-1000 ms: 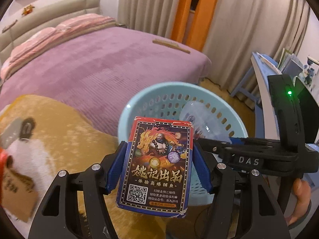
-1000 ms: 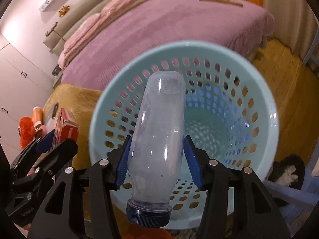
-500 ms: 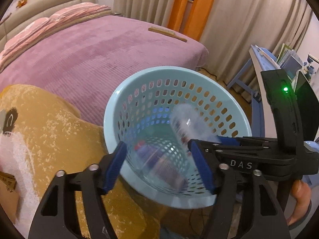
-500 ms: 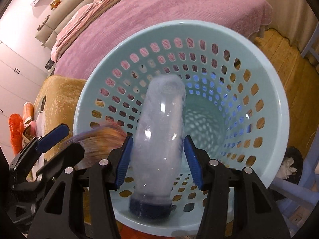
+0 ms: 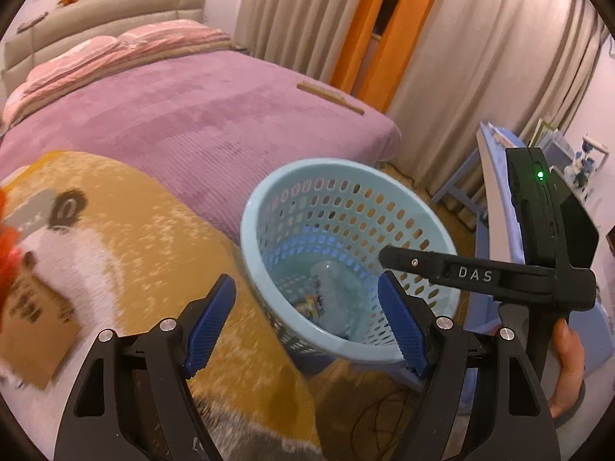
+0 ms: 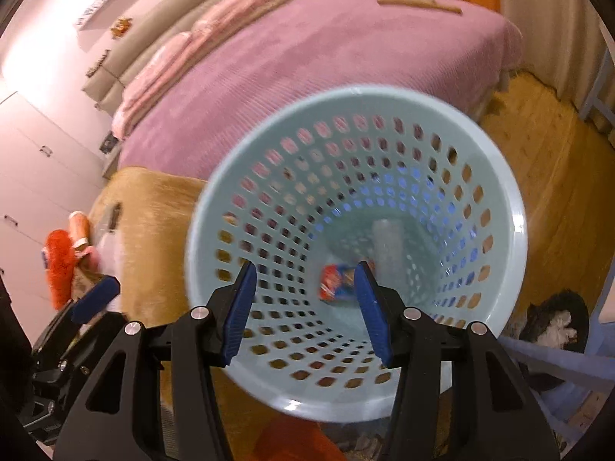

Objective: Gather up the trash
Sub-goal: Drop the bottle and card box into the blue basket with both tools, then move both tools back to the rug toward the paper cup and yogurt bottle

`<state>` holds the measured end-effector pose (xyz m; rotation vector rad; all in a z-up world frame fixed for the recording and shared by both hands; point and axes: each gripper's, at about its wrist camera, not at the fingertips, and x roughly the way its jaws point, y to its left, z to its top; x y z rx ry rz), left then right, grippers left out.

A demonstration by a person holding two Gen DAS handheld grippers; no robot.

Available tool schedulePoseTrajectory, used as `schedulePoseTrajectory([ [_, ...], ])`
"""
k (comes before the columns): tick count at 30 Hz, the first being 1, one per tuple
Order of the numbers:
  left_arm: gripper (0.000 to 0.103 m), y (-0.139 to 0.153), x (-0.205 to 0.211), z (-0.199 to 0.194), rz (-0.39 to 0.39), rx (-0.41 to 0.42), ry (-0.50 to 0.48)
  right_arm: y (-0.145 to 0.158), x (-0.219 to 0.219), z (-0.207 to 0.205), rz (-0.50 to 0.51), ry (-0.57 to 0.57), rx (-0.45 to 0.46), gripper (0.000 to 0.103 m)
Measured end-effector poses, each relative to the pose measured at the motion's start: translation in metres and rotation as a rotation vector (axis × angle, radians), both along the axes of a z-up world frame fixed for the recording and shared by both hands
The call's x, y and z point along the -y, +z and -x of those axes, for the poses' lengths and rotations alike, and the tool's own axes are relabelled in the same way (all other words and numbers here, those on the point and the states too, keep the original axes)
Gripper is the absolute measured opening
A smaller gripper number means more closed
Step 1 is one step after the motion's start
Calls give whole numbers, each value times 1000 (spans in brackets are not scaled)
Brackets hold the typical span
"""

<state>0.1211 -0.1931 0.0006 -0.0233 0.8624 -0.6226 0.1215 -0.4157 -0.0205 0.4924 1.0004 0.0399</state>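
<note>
- Nearest me, my left gripper (image 5: 303, 322) and right gripper (image 6: 303, 311) both gape, holding nothing.
- Below them, the card box (image 6: 338, 282) and clear bottle (image 6: 388, 246) lie inside the blue basket (image 6: 511, 207).
- Beyond stands the purple bed (image 5: 184, 123).

"DAS" in white letters on black right gripper (image 5: 384, 259) body; nothing else legible.

Clear plastic bottle (image 6: 386, 246) blurred at pale blue perforated basket (image 6: 496, 176) bottom, red card box (image 6: 338, 282) part-hidden behind blue finger pad (image 6: 372, 315), orange fluffy item (image 5: 5, 253) cut off.
</note>
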Motion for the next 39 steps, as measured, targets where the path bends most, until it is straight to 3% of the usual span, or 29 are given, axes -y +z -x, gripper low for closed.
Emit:
schedulePoseTrajectory([
  [8, 75, 39, -61, 39, 62, 94, 99, 61, -72, 23, 78, 117, 215, 50],
  [16, 75, 66, -156, 69, 71, 170, 310, 93, -168, 32, 100, 267, 336, 55],
  [24, 75, 69, -285, 86, 40, 160, 620, 96, -270, 27, 118, 423, 347, 55],
  [31, 75, 45, -399, 92, 14, 86, 881, 82, -367, 30, 128, 568, 341, 55],
  [39, 75, 19, -463, 75, 28, 2, 970, 66, -465, 26, 115, 722, 308, 54],
])
